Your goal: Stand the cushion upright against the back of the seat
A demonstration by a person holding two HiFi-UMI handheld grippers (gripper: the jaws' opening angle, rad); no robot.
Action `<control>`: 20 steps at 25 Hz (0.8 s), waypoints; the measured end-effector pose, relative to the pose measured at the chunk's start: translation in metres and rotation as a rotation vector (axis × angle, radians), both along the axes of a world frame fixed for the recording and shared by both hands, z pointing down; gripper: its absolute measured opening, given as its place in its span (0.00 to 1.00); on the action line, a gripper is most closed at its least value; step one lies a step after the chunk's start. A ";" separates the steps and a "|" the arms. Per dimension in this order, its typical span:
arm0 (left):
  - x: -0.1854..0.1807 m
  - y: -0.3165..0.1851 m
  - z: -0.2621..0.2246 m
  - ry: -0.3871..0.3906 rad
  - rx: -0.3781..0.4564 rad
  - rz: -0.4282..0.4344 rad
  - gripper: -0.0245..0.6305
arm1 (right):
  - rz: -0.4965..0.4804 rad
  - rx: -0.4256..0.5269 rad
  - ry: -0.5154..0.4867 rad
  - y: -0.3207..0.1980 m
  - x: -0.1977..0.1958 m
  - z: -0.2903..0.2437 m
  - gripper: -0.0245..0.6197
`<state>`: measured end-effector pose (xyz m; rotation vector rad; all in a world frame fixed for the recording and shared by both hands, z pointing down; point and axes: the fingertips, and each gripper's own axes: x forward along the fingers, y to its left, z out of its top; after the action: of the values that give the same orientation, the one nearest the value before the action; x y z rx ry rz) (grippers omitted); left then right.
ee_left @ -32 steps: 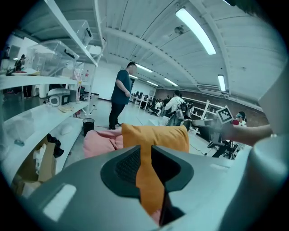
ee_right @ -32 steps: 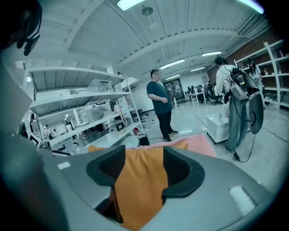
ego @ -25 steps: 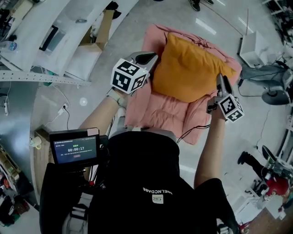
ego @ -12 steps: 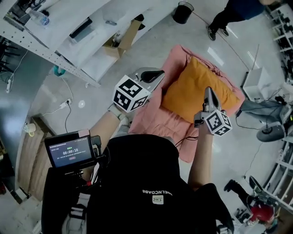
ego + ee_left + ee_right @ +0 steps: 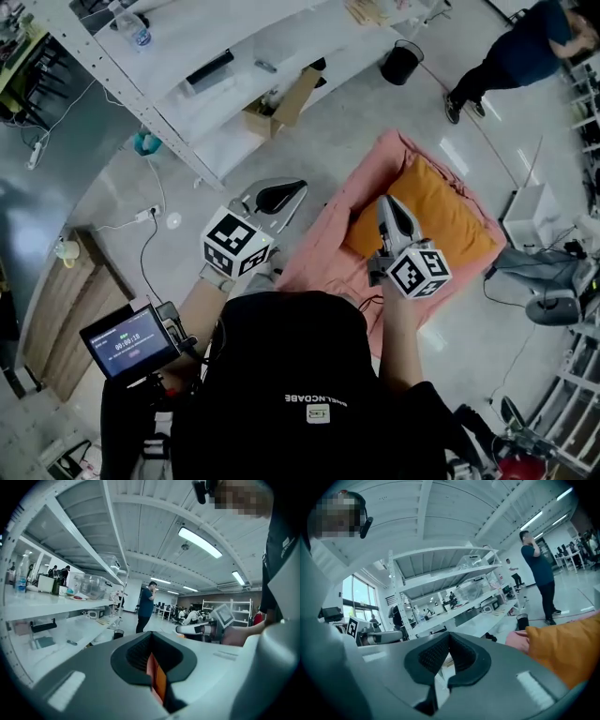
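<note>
Resting on pink seat point(image 5: 323, 246), orange cushion point(image 5: 452, 217), floor point(image 5: 375, 117) seemingly concrete, shelving point(image 5: 183, 52), left claw point(image 5: 294, 188), right claw point(image 5: 387, 202), both clenched.

1 cushion point(image 5: 450, 216), 1 pink seat point(image 5: 322, 248), 2 grippers point(image 5: 295, 187) point(image 5: 389, 208), 1 cardboard box point(image 5: 281, 105), 1 bin point(image 5: 402, 64), 1 bystander point(image 5: 511, 56)

bright, even ceiling-strip light point(image 5: 199, 542); strong fisheye bending at edges; soft blur on near foreground
</note>
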<state>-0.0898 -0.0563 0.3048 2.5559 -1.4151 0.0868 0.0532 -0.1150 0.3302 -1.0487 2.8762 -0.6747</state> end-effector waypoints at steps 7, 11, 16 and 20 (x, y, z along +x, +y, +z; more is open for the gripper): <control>-0.041 0.043 -0.010 0.076 0.016 -0.160 0.07 | -0.171 0.054 0.062 0.048 -0.065 0.002 0.05; -0.046 0.061 -0.014 0.078 0.027 -0.196 0.07 | -0.256 0.068 0.054 0.069 -0.091 -0.003 0.05; -0.059 0.078 -0.014 0.168 0.018 -0.233 0.07 | -0.342 0.097 0.057 0.087 -0.111 -0.014 0.05; -0.064 0.082 -0.004 0.147 0.007 -0.248 0.07 | -0.373 0.108 0.066 0.091 -0.122 -0.012 0.05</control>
<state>-0.1542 0.0253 0.3010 2.3158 -1.6597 -0.1429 -0.0684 -0.0245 0.3185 -0.5354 3.1568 -0.4911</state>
